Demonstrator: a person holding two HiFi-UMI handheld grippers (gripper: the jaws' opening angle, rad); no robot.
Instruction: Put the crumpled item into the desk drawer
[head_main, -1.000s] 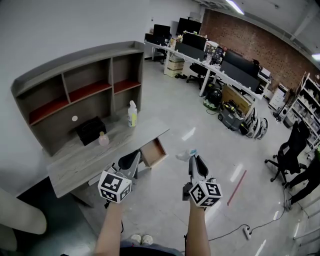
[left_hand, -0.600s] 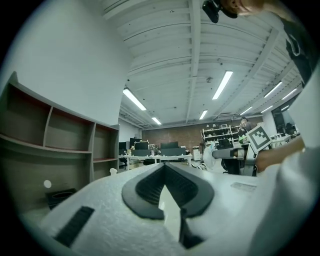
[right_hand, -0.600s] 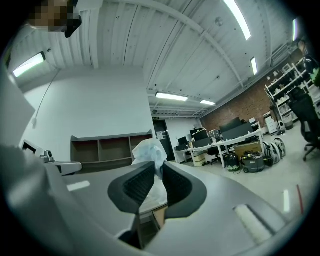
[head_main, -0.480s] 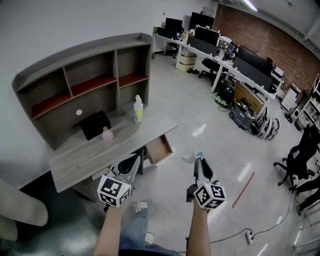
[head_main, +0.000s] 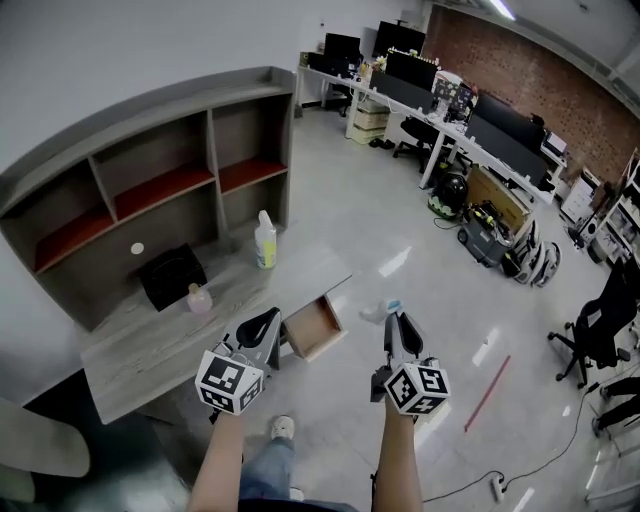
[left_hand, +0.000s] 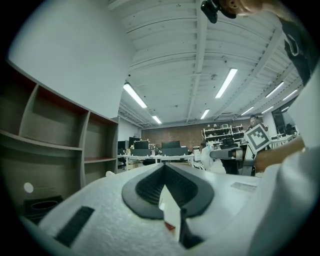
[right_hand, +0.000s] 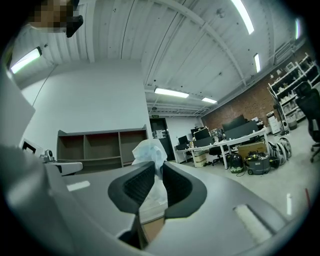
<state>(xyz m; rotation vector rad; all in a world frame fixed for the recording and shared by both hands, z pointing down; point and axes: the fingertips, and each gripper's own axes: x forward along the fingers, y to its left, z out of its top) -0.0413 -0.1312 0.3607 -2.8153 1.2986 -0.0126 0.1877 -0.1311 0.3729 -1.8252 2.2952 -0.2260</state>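
A crumpled white and pale-blue item (head_main: 377, 311) (right_hand: 149, 151) is pinched in my right gripper (head_main: 392, 320) (right_hand: 155, 176), which is shut on it and held in the air over the floor, right of the desk. The desk's drawer (head_main: 313, 328) is pulled out and shows a bare wooden bottom. It lies just right of my left gripper (head_main: 263, 327) (left_hand: 163, 172), whose jaws are shut with nothing between them. The right gripper with the item is about a hand's width to the right of the drawer.
The grey desk (head_main: 150, 340) carries a shelf unit (head_main: 150, 170), a spray bottle (head_main: 265, 240), a small pink bottle (head_main: 199, 298) and a black box (head_main: 170, 276). Office desks with monitors (head_main: 470, 125) and a black chair (head_main: 598, 325) stand far right. My shoe (head_main: 282, 428) shows below.
The desk and its open drawer have come slightly nearer and shifted left in the head view as the person steps forward. Both grippers hold the same pose, and the item stays gripped.
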